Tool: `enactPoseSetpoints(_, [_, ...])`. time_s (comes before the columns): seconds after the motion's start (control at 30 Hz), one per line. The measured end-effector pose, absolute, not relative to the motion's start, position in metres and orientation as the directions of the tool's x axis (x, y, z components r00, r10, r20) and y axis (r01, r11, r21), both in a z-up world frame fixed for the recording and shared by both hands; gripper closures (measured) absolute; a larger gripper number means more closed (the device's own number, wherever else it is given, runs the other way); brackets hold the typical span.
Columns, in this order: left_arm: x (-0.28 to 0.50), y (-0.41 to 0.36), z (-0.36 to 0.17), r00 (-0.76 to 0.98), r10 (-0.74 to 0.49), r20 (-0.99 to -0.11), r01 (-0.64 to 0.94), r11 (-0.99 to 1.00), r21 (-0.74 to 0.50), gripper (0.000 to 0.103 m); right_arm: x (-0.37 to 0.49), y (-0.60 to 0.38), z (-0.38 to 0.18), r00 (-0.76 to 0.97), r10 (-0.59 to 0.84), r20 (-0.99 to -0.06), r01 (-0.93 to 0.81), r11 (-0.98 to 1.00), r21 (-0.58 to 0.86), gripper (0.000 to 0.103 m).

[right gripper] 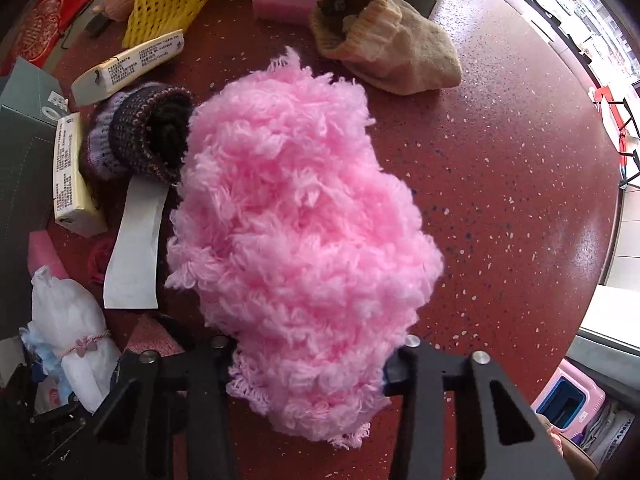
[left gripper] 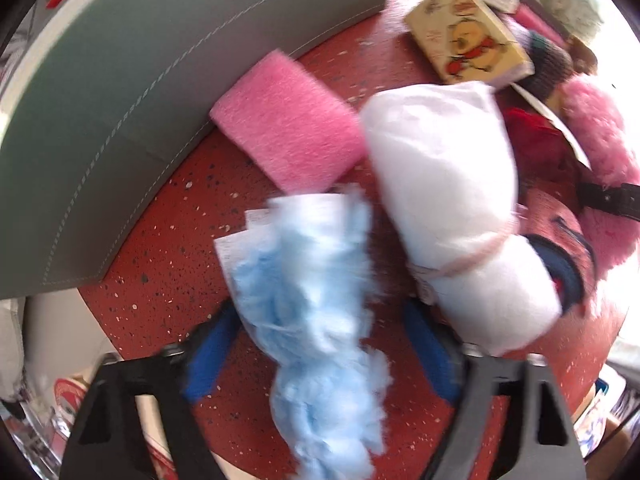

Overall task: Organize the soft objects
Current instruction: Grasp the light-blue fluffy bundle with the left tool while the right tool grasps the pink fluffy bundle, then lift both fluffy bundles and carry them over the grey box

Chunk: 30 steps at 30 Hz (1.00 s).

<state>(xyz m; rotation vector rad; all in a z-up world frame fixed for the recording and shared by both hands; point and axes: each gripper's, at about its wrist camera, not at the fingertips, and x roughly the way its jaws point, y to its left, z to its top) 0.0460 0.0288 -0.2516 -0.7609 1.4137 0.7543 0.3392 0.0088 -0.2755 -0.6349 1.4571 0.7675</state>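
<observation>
My left claw [left gripper: 320,344] is gripping a blue fluffy piece [left gripper: 316,320]; my right claw [right gripper: 308,364] is gripping a pink fluffy piece [right gripper: 296,232] over the counter [right gripper: 500,184].

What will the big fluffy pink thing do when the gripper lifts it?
The fluffy pink thing looks like loose, shaggy yarn, so it will probably sag and squash, not stay stiff. It seems light for its size. The right gripper is closed on it, and the fuzz bulges out around the jaws.

A round red tabletop [right gripper: 500,168] flecked with pale and dark specks filled most of both views, glossy where daylight struck it. Beyond its edge lay a pale floor [right gripper: 624,256], and bright light washed out the far right side by a window [right gripper: 576,12].
</observation>
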Motion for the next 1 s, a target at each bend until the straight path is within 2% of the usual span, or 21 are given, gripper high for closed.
enactPoseSetpoints(0.03, [0.048, 0.027, -0.250, 0.024, 0.009, -1.000, -0.819, 0.574, -0.015, 0.061, 0.340, 0.006, -0.274, -0.040, 0.076, -0.996, -0.776, 0.625, 0.079, 0.063])
enactPoseSetpoints(0.07, [0.050, 0.026, -0.246, 0.029, 0.012, -1.000, -0.810, 0.586, -0.017, 0.074, 0.340, 0.002, -0.271, -0.042, 0.080, -0.996, -0.772, 0.630, 0.083, 0.063])
enactPoseSetpoints(0.23, [0.045, 0.024, -0.238, 0.055, -0.038, -0.998, -0.803, 0.592, -0.067, 0.076, 0.335, -0.024, -0.256, -0.060, 0.111, -0.992, -0.745, 0.656, 0.118, 0.063])
enactPoseSetpoints(0.63, [0.023, -0.004, -0.196, 0.095, -0.034, -0.995, -0.742, 0.664, -0.093, 0.076, 0.313, -0.090, -0.224, -0.172, 0.181, -0.968, -0.653, 0.715, 0.250, 0.066])
enactPoseSetpoints(1.0, [0.012, -0.027, -0.152, 0.143, -0.004, -0.990, -0.664, 0.742, -0.099, 0.076, 0.239, -0.131, -0.182, -0.182, 0.248, -0.952, -0.669, 0.678, 0.304, 0.066])
